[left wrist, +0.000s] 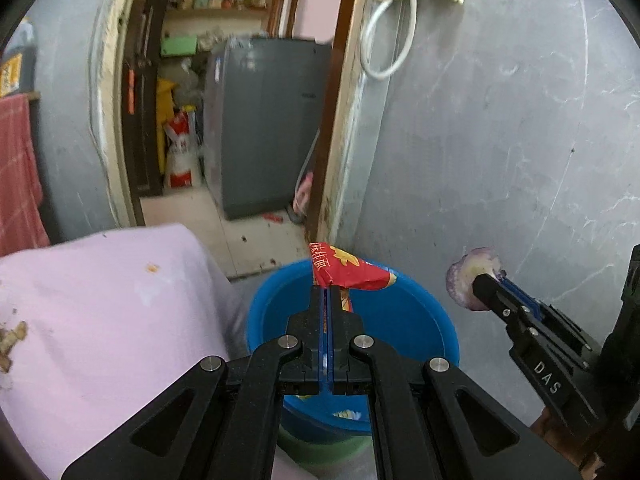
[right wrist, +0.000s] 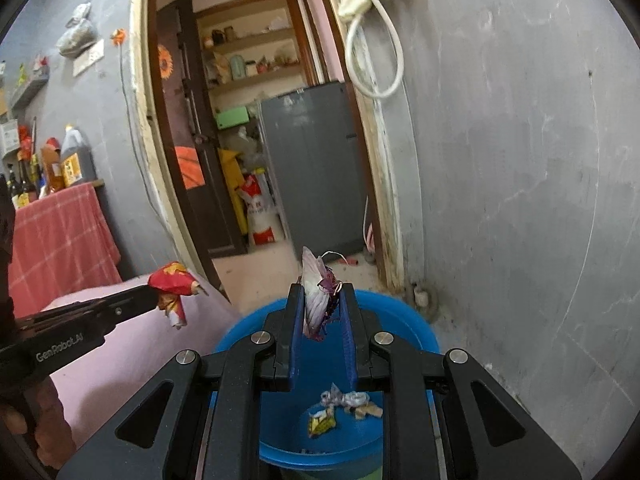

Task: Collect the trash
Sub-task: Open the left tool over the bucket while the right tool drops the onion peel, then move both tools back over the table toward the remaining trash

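Leftmost, the left gripper (left wrist: 325, 290) is clamped on a red wrapper (left wrist: 352, 270), long axis sideways above the blue basin (left wrist: 424, 312). Rightward, the right gripper (right wrist: 322, 294), partly parted, pinches an upright onion peel (right wrist: 316, 300) over it.

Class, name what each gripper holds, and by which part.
Left gripper: red snack wrapper, pinched at its lower edge. Right gripper: purple onion peel, gripped across its middle.

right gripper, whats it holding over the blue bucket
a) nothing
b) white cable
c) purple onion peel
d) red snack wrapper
c: the right gripper pinches a purple and white onion peel above the blue bucket, while the red wrapper sits in the left gripper.
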Motion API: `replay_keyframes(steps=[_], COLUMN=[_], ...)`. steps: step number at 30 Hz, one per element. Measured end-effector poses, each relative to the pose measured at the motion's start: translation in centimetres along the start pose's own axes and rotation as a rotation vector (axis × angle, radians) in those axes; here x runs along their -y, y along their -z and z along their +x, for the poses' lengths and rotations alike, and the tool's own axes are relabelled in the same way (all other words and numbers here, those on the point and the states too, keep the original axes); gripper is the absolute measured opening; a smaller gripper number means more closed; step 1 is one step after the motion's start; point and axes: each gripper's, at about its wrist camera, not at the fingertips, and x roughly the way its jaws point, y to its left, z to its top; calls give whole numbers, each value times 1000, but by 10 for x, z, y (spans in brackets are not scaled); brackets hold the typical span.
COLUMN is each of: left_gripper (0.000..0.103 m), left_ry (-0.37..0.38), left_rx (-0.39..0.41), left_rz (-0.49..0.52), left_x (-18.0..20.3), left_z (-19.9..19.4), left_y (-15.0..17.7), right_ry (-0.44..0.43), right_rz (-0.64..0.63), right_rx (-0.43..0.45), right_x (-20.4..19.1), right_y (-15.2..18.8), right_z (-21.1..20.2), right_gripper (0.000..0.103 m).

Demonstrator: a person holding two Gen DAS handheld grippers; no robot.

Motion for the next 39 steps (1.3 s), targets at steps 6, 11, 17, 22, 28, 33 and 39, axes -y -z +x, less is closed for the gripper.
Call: replay_keyframes(steps=[6,11,17,22,28,33,39], left_gripper=[0,2,26,38,57,86,100], left_ry=[-7,-1,2,-14,-39,-77,-125], left_rx=[-78,-143,-129,-60,33,130,239], left_rz=[6,-12,-31,-58,-107,-117,-145], left_x=[0,-3,-7,-16,-39,-52,-66], left_z=[26,44,40,17,-22,-61,-106], left_y=[3,7,10,6,-7,-18,-20], right_ry=[13,8,6,9,1,-26,-64], right_rz=[19,33,32,33,28,10,-13], right_rx=[-73,-97,-79,-13,53,104,147], right_x=[9,11,8,6,-5,-22,-47], right_y=[8,12,10,1,-13,-26,-39], right_z=[17,20,15,1,-19,-37,-57], right_gripper=[17,21,31,46,54,76,92])
